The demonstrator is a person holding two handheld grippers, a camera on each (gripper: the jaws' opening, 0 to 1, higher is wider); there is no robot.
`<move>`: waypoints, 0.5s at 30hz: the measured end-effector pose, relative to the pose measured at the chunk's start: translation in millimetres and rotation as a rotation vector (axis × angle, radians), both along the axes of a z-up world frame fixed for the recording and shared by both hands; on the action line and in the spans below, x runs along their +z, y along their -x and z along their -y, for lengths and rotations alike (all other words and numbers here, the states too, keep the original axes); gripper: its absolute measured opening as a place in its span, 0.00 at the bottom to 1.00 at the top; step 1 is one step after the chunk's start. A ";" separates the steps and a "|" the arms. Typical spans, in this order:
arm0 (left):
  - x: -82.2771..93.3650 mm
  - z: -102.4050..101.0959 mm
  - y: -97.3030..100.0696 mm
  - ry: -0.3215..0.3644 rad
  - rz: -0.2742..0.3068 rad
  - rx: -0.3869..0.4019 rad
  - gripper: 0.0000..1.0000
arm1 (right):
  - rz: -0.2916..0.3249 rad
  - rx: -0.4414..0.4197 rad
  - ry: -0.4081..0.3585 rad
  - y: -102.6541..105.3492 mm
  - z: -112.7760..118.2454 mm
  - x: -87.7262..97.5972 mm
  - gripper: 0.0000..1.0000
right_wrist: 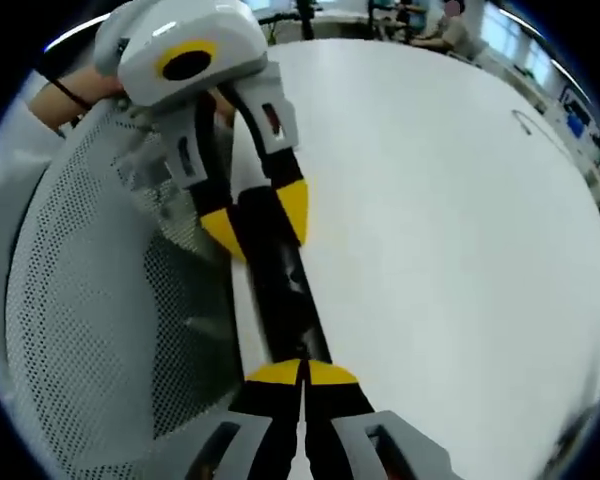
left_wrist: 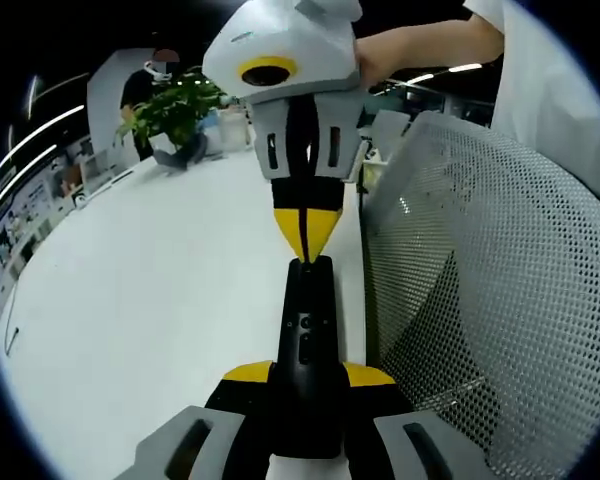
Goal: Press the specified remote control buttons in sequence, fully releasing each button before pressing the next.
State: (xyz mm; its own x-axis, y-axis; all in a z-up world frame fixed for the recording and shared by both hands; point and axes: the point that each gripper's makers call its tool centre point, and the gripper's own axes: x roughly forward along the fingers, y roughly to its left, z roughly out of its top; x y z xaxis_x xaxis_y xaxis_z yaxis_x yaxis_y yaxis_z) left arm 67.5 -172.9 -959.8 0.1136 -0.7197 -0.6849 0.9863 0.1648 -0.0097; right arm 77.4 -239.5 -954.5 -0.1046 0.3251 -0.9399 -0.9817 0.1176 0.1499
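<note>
Remote [left_wrist: 307, 330]: long axis runs between the grippers, gripped at one end by the left gripper [left_wrist: 305, 385]. Right gripper [left_wrist: 306, 240]: jaws closed, tips touching the remote's far end, pointing along that axis.

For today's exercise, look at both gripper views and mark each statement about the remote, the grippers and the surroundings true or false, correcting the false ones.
1. The left gripper clamps the black remote between its yellow tips. True.
2. The right gripper stands wide open. False: its yellow tips are shut together, meeting at the remote's end.
3. The remote lies flat on the white table. False: it is held over the table's edge, beside a mesh chair back.
4. A potted plant stands at the table's far end. True.
5. The chair back is solid wood. False: it is grey mesh.
</note>
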 end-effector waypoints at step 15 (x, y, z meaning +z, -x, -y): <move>0.3 -0.3 -0.8 -0.001 0.000 -0.001 0.24 | 0.052 -0.089 -0.103 1.2 -0.1 3.0 0.00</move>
State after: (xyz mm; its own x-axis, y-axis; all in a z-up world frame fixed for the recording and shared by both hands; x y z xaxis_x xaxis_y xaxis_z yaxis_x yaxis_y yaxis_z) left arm 68.3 -172.6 -959.5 0.1135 -0.7192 -0.6854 0.9864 0.1643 -0.0091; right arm 76.2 -239.4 -951.5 -0.0232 0.4261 -0.9044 -0.9747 0.1915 0.1152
